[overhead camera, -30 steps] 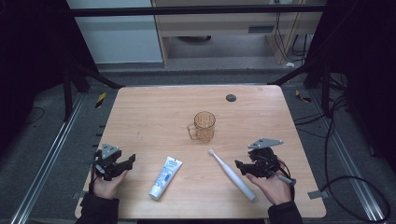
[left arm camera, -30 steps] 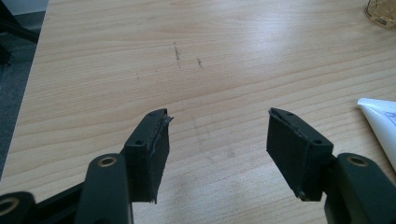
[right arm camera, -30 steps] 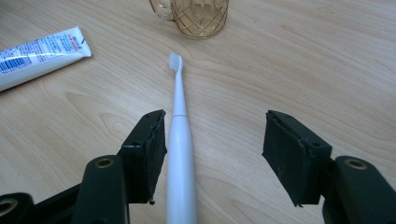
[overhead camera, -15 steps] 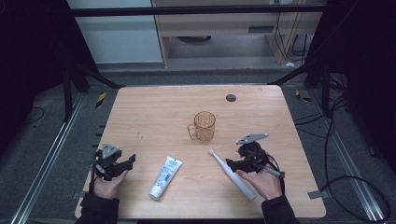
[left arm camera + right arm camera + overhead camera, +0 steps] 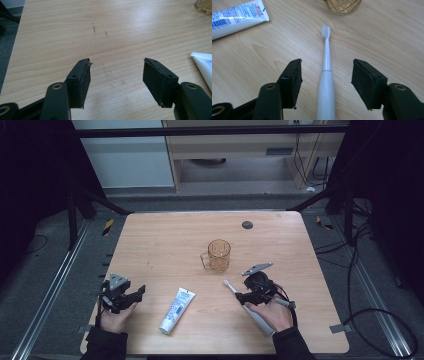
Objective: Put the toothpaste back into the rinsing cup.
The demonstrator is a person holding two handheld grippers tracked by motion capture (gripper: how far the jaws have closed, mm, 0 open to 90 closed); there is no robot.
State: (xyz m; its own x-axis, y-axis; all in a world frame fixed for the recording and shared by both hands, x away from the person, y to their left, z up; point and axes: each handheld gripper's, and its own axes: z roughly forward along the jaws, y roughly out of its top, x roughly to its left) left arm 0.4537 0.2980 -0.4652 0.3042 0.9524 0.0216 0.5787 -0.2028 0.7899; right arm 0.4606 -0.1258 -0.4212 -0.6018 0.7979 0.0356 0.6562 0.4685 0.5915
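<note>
Wooden counter [image 5: 165, 240], dark lab floor around it. Step in hand, as I read it: right tool [image 5: 242, 296] lining up to grab the toothbrush [image 5: 325, 82]. Toothbrush lies flat just below-right of the amber cup [image 5: 218, 255], brush head toward the cup. Right tool's jaws straddle the handle, spread, pads clear of it on both sides; they've just been closing a little, nothing pinched yet. Left tool [image 5: 136, 293] sits idle, jaws spread over bare wood, well left of the cup; toothpaste tube [image 5: 177, 309] lies between the two tools. Next move likely calls for dropping lower, keeping the handle centred, then squeezing.
</note>
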